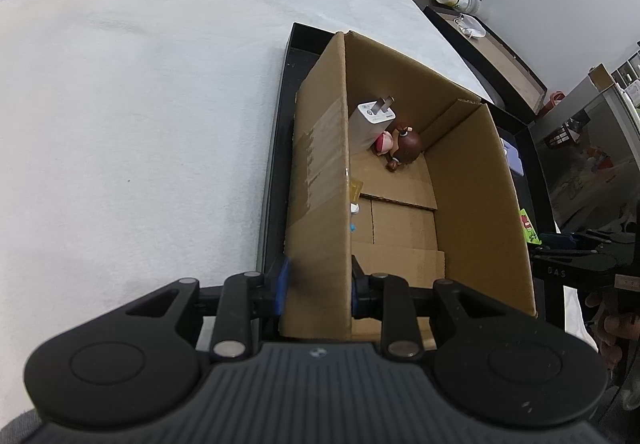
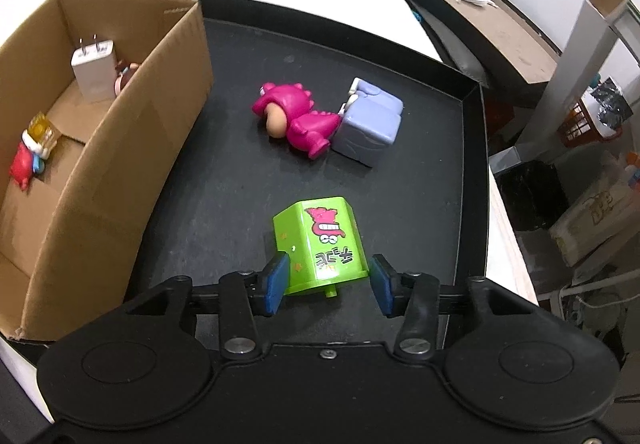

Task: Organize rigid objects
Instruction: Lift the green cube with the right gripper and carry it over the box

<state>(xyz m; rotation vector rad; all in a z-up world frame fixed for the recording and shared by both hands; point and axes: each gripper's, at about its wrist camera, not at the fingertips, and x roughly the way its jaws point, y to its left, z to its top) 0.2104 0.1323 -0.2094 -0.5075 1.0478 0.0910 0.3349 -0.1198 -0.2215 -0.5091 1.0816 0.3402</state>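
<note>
Partway through the sort, and the cardboard box (image 2: pixel 120 148) is filling up: inside it stands a white charger (image 2: pixel 94 70) with its prongs up, a small brown-haired figurine (image 1: pixel 404 146) lies beside it at the far end, and nearer the front there is a red toy (image 2: pixel 22 164) with a yellowish clear piece (image 2: pixel 40 130) touching it. That is the done pile, by the look of it. The left gripper (image 1: pixel 318 290) is clamped narrow on the box's near wall, one pad outside and one inside, steadying it on the black tray (image 2: pixel 440 184). Over on the open part of the tray, three things are left: a green toy block (image 2: pixel 320 240) closest in, a pink dinosaur figure (image 2: pixel 298 116) on its side further back, and a lilac block (image 2: pixel 370 128) touching the dinosaur's tail. The right gripper (image 2: pixel 328 284) is down around the green block, fingers half open; the left pad touches its side, the right pad stands just clear, so nothing is gripped yet. I would call it a bit over halfway, with the green block next in line and the two at the back to follow.
</note>
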